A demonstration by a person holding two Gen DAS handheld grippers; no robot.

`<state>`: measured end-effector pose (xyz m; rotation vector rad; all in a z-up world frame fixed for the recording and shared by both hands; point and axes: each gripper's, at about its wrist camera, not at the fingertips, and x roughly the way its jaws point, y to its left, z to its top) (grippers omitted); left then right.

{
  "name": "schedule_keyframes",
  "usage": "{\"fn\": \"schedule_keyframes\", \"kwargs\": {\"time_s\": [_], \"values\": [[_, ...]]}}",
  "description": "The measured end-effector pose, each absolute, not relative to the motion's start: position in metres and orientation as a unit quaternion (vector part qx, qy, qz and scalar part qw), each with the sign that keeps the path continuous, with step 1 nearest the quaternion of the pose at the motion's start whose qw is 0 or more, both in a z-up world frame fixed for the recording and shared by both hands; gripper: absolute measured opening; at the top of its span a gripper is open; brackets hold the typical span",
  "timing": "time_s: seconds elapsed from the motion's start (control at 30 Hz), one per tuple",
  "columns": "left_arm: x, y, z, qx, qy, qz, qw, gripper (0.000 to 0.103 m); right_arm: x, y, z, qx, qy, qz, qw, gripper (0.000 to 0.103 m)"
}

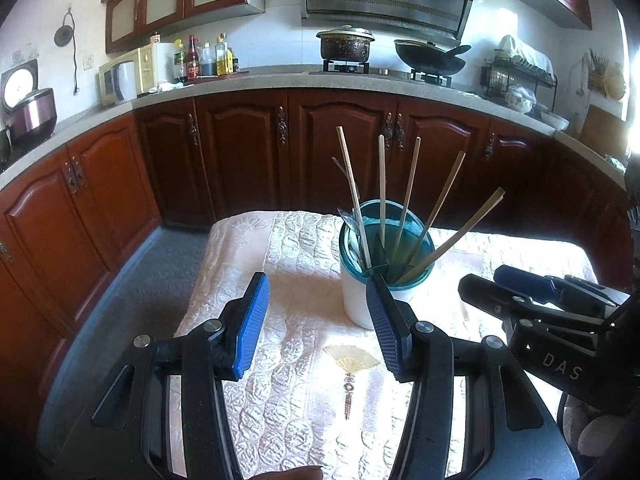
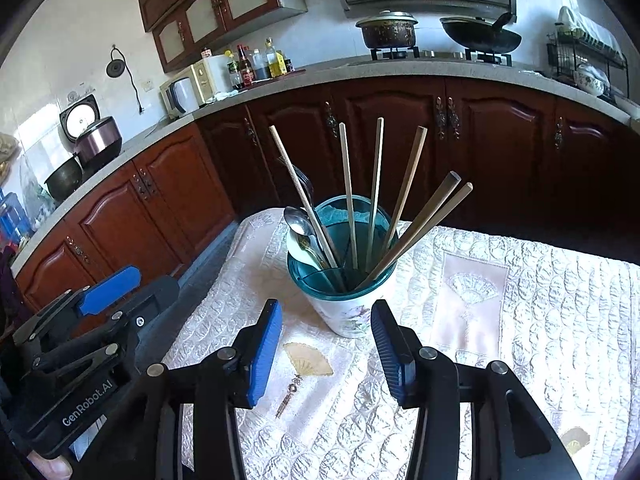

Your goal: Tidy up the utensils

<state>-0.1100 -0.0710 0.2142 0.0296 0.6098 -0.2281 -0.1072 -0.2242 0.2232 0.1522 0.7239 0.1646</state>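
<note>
Utensil holder: 1 white cup with a teal divided rim, standing upright on the quilted cloth of the surface, just ahead of both tools. Contents: 6 wooden chopsticks fanned out and leaning different ways, plus a metal spoon and what looks like a fork at the left side of the cup. Left gripper: fingers apart, nothing between them, its right finger overlapping the cup's near side in its own view; contact cannot be told. Right gripper: fingers apart and empty, short of the cup. No loose utensils show on the cloth, so the sorting appears near its end; judged best next move, if any tidying is left, is to steady the cup low on its body with 1 tool and gather the splayed sticks gently with the other, so the cup does not tip. Legible writing: "GenRobot.AI" on the left tool's body, "DAS" on the right tool's.
</note>
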Motion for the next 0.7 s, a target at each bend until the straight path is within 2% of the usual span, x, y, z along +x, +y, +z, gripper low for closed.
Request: {"fn": "schedule_keyframes", "kwargs": {"time_s": [0.7], "values": [[-0.1116, -0.0733, 0.2113, 0.015, 0.304, -0.116, 0.946, 0.050, -0.1043, -0.2205, 0.2232, 0.064, 0.362, 0.083, 0.926, 0.045]]}}
